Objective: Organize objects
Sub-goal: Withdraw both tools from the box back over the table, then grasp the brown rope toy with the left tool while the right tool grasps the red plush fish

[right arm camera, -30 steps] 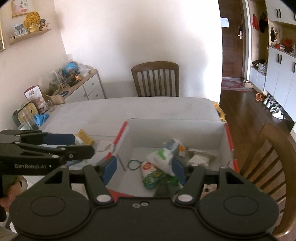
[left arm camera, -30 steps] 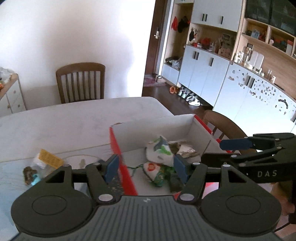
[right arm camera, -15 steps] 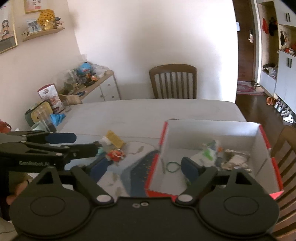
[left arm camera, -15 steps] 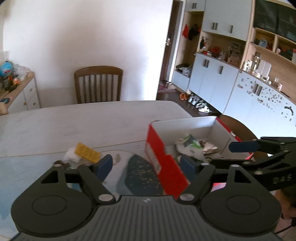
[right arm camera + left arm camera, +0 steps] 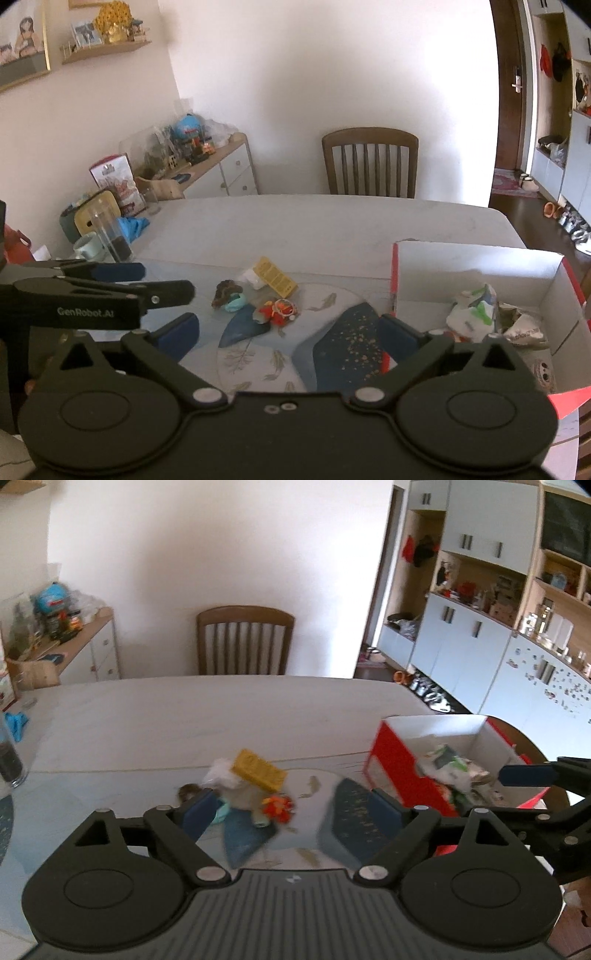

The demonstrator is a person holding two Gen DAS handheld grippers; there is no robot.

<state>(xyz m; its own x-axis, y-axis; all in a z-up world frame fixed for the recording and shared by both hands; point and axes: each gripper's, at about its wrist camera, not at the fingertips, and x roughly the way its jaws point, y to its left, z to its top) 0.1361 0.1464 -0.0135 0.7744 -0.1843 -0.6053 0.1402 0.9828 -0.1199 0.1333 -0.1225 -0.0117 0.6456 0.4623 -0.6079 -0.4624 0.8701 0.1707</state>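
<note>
A red and white cardboard box (image 5: 476,269) (image 5: 395,764) stands at the table's right and holds crumpled wrappers (image 5: 474,314). A small pile lies left of it on the mat: a yellow packet (image 5: 275,277) (image 5: 258,770), a red toy (image 5: 279,310) (image 5: 277,806), a turquoise piece (image 5: 236,303) and a brown lump (image 5: 225,290). My left gripper (image 5: 291,814) is open and empty, just short of the pile. My right gripper (image 5: 288,330) is open and empty above the mat, between pile and box. Each gripper shows at the edge of the other's view.
A blue patterned mat (image 5: 332,347) covers the near table. A wooden chair (image 5: 369,162) stands at the far side. A glass jar (image 5: 110,236), a mug (image 5: 86,245) and a blue cloth (image 5: 131,227) sit at the left edge, beside a cluttered sideboard (image 5: 207,166).
Both grippers have swung left, away from over the box toward the pile of small objects. Both stayed open and empty.
</note>
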